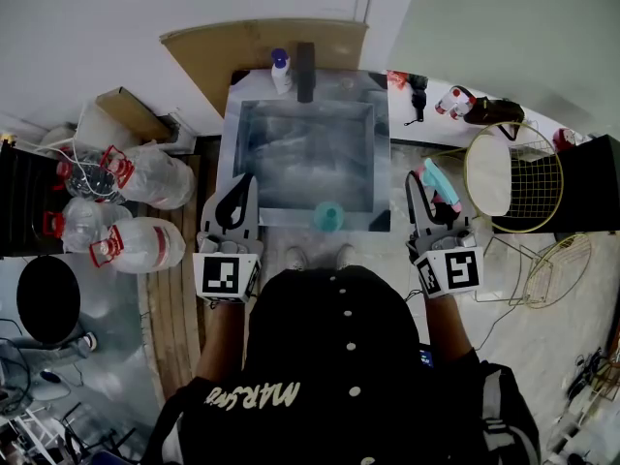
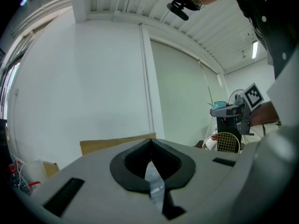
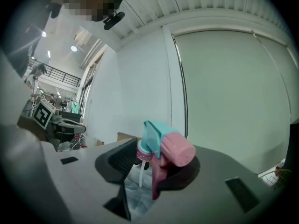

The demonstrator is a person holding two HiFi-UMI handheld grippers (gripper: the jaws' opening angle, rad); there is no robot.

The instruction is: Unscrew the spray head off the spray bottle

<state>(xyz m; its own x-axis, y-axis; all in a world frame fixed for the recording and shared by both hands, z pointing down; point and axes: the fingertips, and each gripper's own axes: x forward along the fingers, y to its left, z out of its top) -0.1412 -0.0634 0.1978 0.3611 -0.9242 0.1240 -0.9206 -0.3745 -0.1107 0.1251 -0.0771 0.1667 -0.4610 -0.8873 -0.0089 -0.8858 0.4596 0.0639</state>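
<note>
My right gripper [image 1: 431, 190] [image 3: 154, 171] is shut on the teal and pink spray head [image 1: 439, 182] [image 3: 164, 147], which is off the bottle, its dip tube hanging free between the jaws. It hovers by the right front corner of the steel table [image 1: 305, 148]. A teal bottle [image 1: 327, 216] stands upright at the table's front edge, between the two grippers. At the table's left front corner my left gripper [image 1: 237, 200] [image 2: 152, 168] is held up with its jaws shut and nothing between them.
A white bottle with a blue cap [image 1: 281, 71] and a dark block [image 1: 305, 71] stand at the table's back edge. Large water jugs [image 1: 136, 177] lie on the floor at left. A round wire basket [image 1: 513, 177] stands at right. Cardboard [image 1: 262, 51] leans behind the table.
</note>
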